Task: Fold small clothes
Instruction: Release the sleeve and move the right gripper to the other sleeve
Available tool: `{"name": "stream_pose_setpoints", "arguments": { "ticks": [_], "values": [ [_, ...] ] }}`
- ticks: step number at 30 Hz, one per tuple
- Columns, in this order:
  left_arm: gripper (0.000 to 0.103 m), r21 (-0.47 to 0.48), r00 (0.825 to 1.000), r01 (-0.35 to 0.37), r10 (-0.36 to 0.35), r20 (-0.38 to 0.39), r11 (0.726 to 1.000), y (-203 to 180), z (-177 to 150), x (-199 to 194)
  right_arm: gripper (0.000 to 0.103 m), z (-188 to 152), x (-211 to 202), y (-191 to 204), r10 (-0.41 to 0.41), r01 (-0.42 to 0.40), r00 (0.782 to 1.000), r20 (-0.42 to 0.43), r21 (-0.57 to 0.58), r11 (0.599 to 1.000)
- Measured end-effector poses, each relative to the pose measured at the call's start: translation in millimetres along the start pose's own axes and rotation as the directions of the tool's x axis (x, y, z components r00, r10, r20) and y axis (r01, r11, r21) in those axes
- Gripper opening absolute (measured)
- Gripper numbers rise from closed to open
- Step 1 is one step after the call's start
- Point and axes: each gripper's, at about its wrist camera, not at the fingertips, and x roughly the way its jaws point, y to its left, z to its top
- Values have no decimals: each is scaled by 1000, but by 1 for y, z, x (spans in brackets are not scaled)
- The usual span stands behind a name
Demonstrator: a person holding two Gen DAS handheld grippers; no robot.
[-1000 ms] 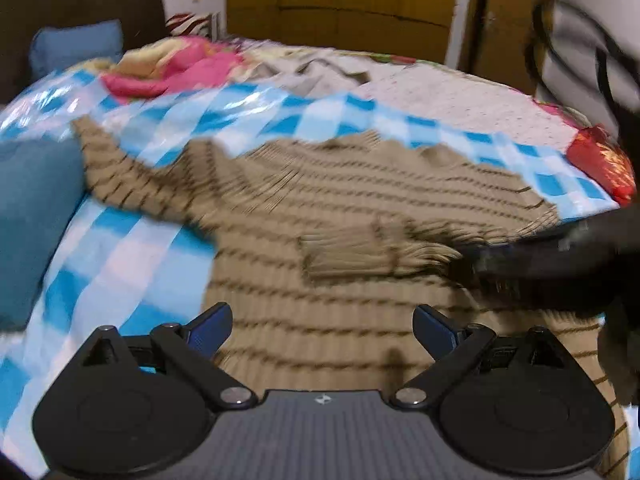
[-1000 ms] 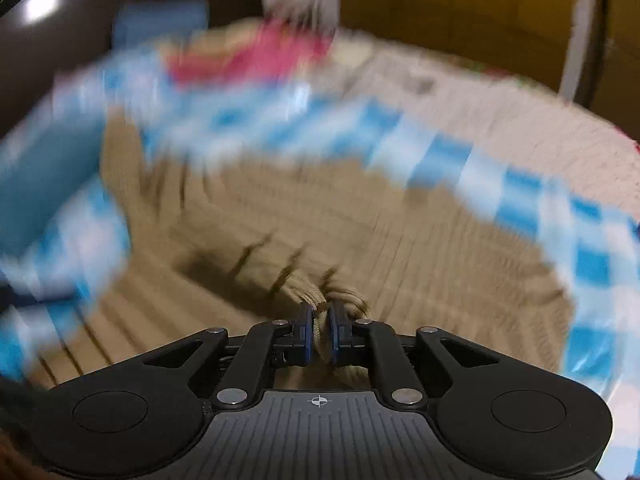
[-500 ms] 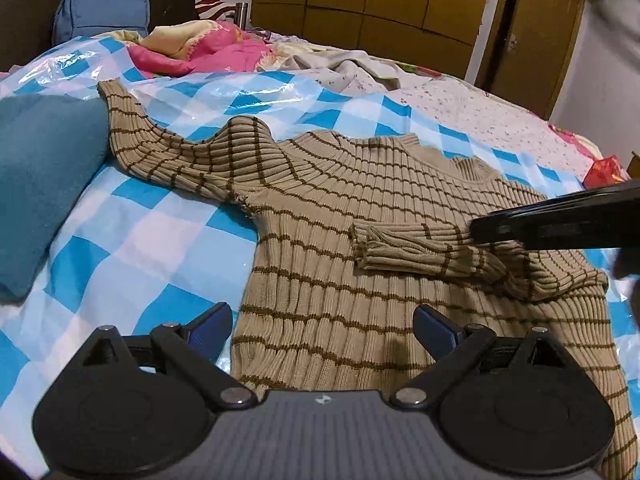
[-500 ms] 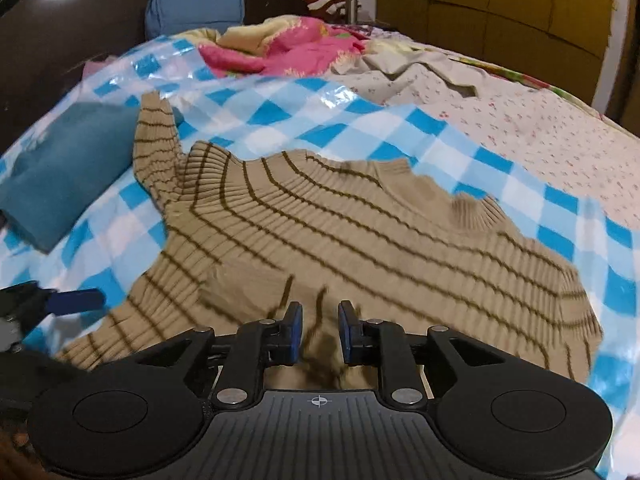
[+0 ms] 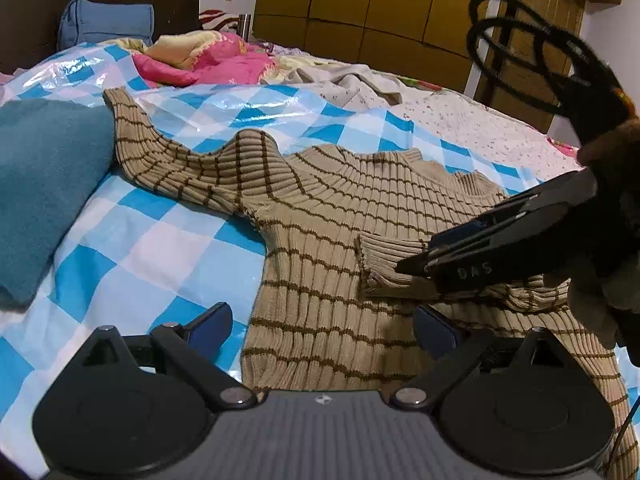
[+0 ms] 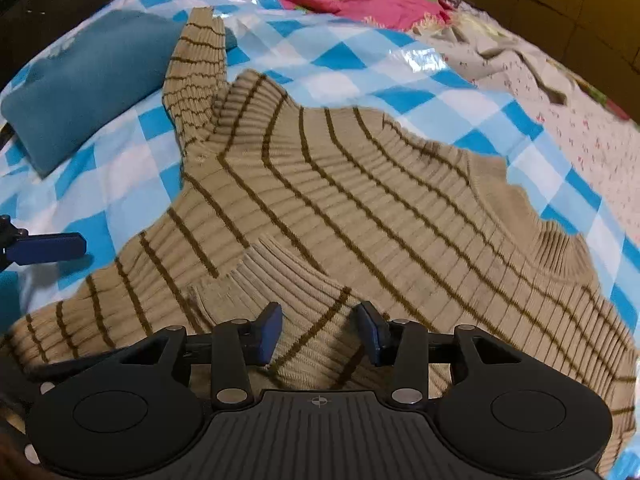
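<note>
I am looking along both handheld grippers at a bed covered with a shiny blue-and-white checked sheet (image 5: 168,248). A small tan sweater (image 5: 328,240) with thin brown stripes lies flat on the sheet, its neck toward the far side.

In the left wrist view, my left gripper (image 5: 322,326) sits low at the near edge, its blue-padded fingers spread wide, one over the checked sheet and one over the sweater's near hem. Nothing is between them. The sweater's left sleeve (image 5: 160,156) stretches out toward the far left, its cuff touching a teal folded cloth (image 5: 44,184). The right sleeve (image 5: 388,260) is folded across the chest, its cuff lying near the middle of the body.

My right gripper (image 5: 476,248) reaches in from the right in that view, just above the folded sleeve. In its own wrist view, the right gripper (image 6: 318,332) has its jaws opening; the folded sleeve (image 6: 288,280) lies beneath and between the blue pads, but they do not press on it.

Far across the bed lies a pink crumpled blanket (image 5: 216,64), with a blue pillow (image 5: 104,20) beyond it at the far left. Yellow-brown wooden cupboard doors (image 5: 380,4) stand along the far wall.
</note>
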Motion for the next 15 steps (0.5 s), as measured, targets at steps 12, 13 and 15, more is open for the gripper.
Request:
{"name": "stream_pose_setpoints", "arguments": {
  "ticks": [12,13,15],
  "values": [
    [103,18,1000,13,-13,0,1000,-3,0,3,17,9,15,-4,47,-48,998,-51,-21,999],
    [103,15,1000,16,-16,-3,1000,-2,0,3,12,9,13,-4,46,-46,998,-53,-9,999],
    [103,10,1000,18,-18,-2,1000,-2,0,3,9,10,7,-5,40,-39,998,-42,25,999]
  ]
}}
